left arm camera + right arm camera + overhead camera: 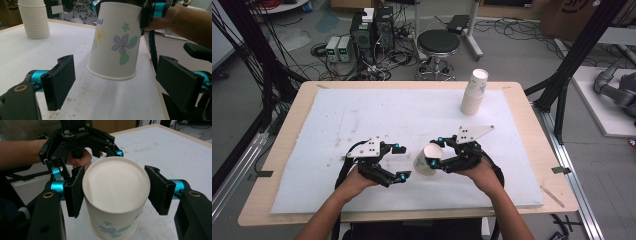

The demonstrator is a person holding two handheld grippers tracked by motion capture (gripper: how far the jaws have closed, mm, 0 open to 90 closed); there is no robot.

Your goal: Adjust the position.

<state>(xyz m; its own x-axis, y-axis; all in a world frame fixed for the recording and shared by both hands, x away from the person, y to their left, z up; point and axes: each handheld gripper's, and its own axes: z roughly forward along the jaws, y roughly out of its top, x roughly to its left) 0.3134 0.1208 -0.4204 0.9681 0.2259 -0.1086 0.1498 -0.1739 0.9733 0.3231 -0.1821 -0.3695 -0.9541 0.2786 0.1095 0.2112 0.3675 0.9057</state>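
Right gripper [113, 191] clamps inverted paper cup [115, 195] — left gripper [115, 87] facing, apart.

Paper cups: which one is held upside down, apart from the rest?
The flowered cup clamped in the right gripper, base up, near the table's front. The others sit nested in a stack at the far edge.

The high view looks forward and down from above the worktop's [287, 150] near edge. Each tool view rides low and close. All three share the flowered paper cup [428, 161]; the left tool view faces the cup stack [33, 18] at the far right corner.
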